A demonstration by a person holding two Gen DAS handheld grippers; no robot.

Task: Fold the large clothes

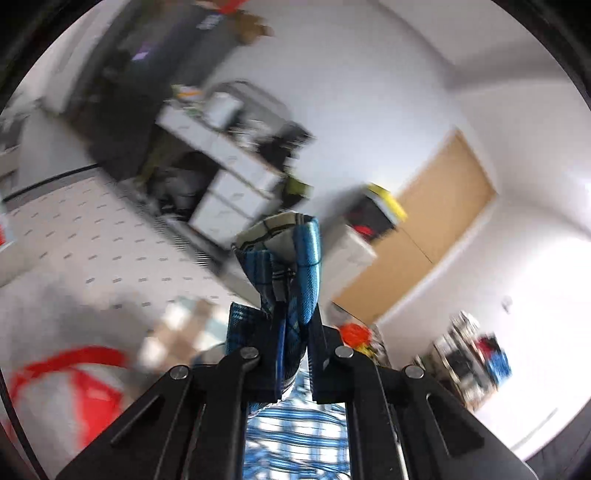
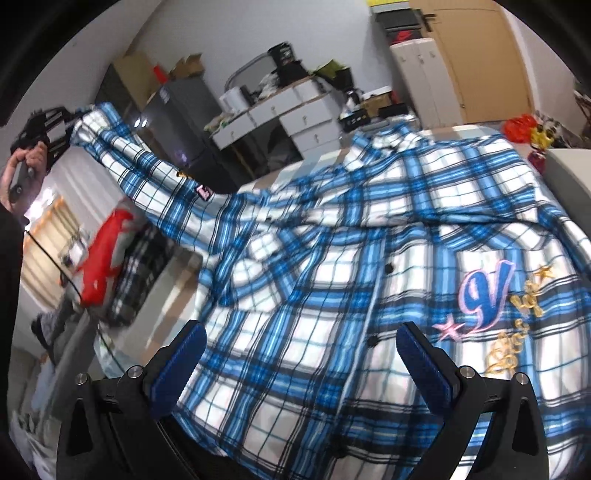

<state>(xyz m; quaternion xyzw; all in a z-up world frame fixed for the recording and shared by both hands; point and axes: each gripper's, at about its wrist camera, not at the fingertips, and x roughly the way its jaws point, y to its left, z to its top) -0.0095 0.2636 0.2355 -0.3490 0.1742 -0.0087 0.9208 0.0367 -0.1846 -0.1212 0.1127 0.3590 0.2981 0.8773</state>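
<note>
I've got the left gripper point(image 1: 291, 332) clamped on the cuff point(image 1: 284, 258), upper left in the right view, right gripper point(image 2: 301, 363) gaping over the shirt point(image 2: 332, 277); next, I judge, lay the sleeve across.

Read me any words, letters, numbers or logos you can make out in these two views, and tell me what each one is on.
"V": large blue and pink embroidered letter on the chest of the plaid shirt.
Gold embroidered script beside it: too blurred to read.
Pink patch on the raised sleeve: too blurred to read.
White lettering on the dark cabinet: too blurred to read.
</note>
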